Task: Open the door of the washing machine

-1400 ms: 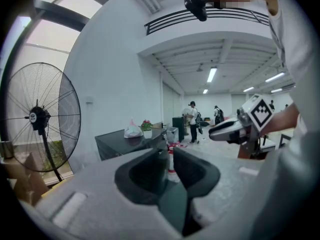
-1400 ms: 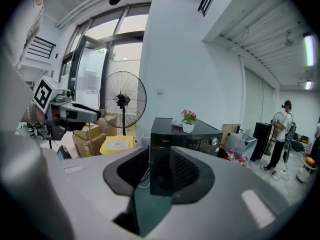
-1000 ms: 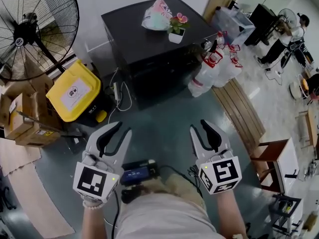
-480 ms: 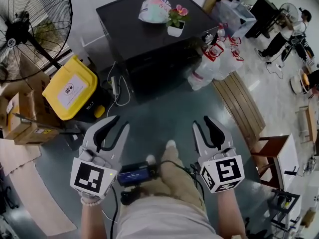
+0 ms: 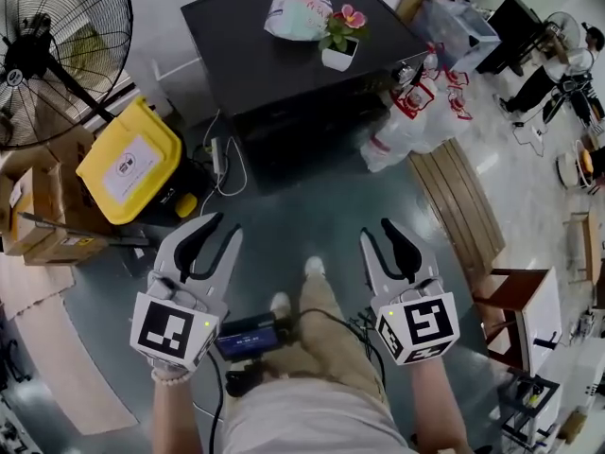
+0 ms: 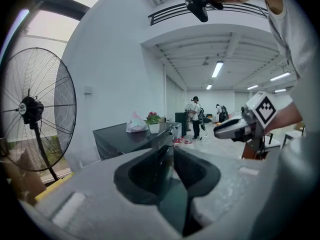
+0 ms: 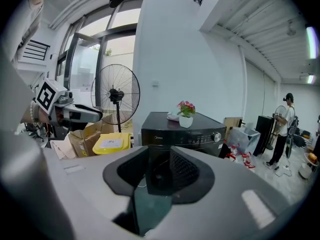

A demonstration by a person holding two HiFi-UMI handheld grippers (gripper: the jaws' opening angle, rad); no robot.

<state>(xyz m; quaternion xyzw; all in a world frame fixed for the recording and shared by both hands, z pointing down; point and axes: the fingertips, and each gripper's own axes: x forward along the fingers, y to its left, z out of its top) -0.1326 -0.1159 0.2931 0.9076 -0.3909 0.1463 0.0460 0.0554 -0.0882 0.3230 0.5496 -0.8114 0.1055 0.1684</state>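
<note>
The black washing machine (image 5: pixel 284 64) stands ahead against the wall, its front door facing me; a flower pot (image 5: pixel 339 51) and a plastic bag (image 5: pixel 304 9) rest on its top. Both grippers hang over the floor well short of it. My left gripper (image 5: pixel 225 225) is open and empty. My right gripper (image 5: pixel 376 232) is also open and empty. In the right gripper view the washing machine (image 7: pixel 182 131) shows its control panel beyond the right gripper (image 7: pixel 160 154). The left gripper view sees the washing machine (image 6: pixel 127 136) from an angle past the left gripper (image 6: pixel 172 149).
A large fan (image 5: pixel 47 55), a yellow bin (image 5: pixel 128 164) and cardboard boxes (image 5: pixel 33 216) stand at the left. White bags (image 5: pixel 416 121) and a wooden pallet (image 5: pixel 458 206) lie right of the machine. A cable (image 5: pixel 225 168) trails on the floor. A person (image 5: pixel 553 64) stands far right.
I have stepped toward the machine: a leg and shoe now show between the grippers. Both grippers have travelled forward with me and a little lower, still empty.
</note>
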